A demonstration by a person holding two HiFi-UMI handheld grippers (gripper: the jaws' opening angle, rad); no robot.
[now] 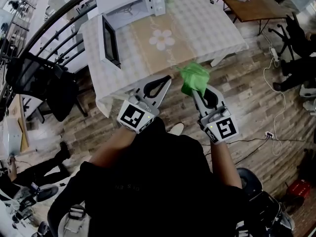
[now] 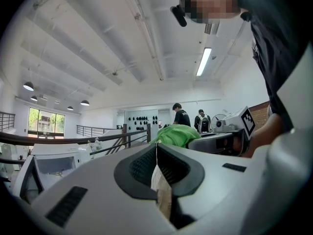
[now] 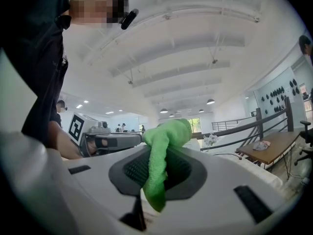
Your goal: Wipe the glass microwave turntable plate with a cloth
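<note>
- Just off the pale checked tabletop's [image 1: 207,31] near edge, the right gripper [image 1: 198,94] pinches a crumpled green cloth [image 1: 194,78].
- The left gripper [image 1: 166,83] is pressed together, empty.
- A white microwave [image 1: 133,1] stands on the tabletop, door open.

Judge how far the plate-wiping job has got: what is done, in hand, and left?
Done: the green cloth is clamped in the right gripper; the microwave door stands open. In hand: both grippers hover at the table edge, left gripper shut on nothing. Left: no glass plate shows; all wiping remains.
</note>
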